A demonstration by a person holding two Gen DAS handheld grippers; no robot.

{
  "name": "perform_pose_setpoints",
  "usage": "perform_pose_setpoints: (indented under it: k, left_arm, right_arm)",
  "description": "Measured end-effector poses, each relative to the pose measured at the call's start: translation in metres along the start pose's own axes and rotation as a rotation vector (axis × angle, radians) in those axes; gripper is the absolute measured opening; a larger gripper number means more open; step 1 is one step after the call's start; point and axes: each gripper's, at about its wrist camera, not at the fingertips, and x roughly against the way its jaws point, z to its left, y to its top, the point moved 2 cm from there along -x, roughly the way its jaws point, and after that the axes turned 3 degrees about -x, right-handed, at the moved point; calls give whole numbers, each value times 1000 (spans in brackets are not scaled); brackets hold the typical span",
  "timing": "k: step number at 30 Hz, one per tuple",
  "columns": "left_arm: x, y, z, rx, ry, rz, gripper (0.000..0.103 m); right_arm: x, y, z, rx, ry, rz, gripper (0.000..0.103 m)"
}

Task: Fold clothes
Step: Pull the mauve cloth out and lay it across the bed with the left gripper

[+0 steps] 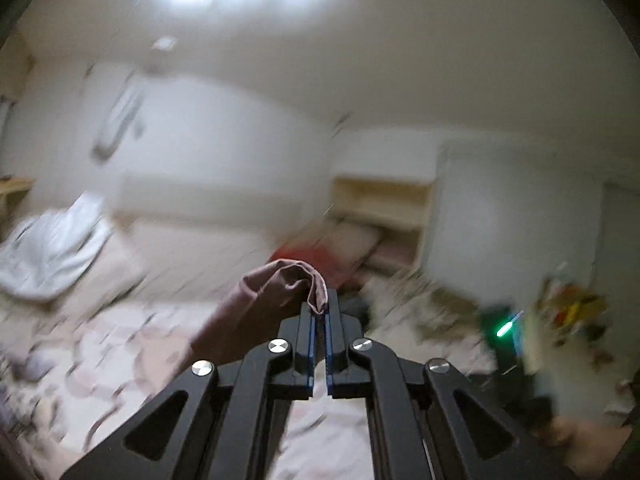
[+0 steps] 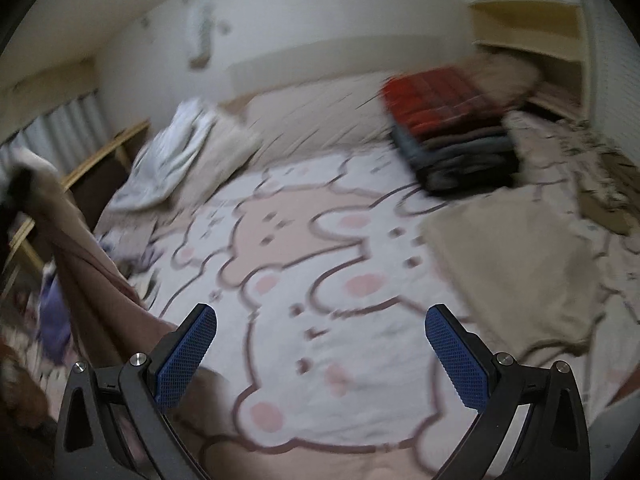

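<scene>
Mauve garment [image 1: 256, 300]: a bunched edge is pinched between the pads of the left gripper [image 1: 319, 312], jaws clenched on the cloth. It is held raised above the bed; the rest hangs down and left, trailing toward the bedspread [image 2: 320, 280]. In the right wrist view the same garment [image 2: 80, 264] drapes along the left margin.

Right gripper [image 2: 320, 344]: jaws spread wide, nothing between them, poised over the cartoon-print bedspread.

Judgement: the cloth hangs from one point only. To fold cleanly it wants a second grip on a matching edge or corner, then spreading taut and laying flat on the bare middle of the bed.

Surroundings: a stack of folded clothes [image 2: 452, 136] lies at the far right of the bed, a beige cloth [image 2: 516, 272] flat nearer, rumpled white bedding [image 2: 180, 152] far left. Both views blurred by motion.
</scene>
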Motion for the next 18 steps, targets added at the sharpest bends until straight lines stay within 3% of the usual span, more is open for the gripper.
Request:
perform_pose_setpoints:
  k: [2, 3, 4, 6, 8, 12, 18]
  left_arm:
    - [-1, -2, -4, 3, -29, 34, 5]
    - [-6, -14, -2, -3, -22, 95, 14]
    - [-9, -33, 2, 4, 0, 172, 35]
    - [-10, -78, 13, 36, 53, 337, 65]
    - [-4, -119, 22, 67, 109, 477, 65]
    - [37, -178, 37, 124, 241, 640, 65]
    - [93, -201, 52, 127, 384, 681, 65]
  right_arm:
    - [14, 8, -16, -2, -43, -46, 103]
    - [20, 12, -24, 1, -64, -68, 103]
    - [24, 13, -29, 3, -78, -85, 103]
    - [29, 12, -39, 4, -94, -106, 103]
    - [18, 2, -38, 5, -73, -65, 103]
    - [-3, -17, -36, 9, -31, 18, 103]
    - [-29, -42, -26, 6, 37, 123, 103]
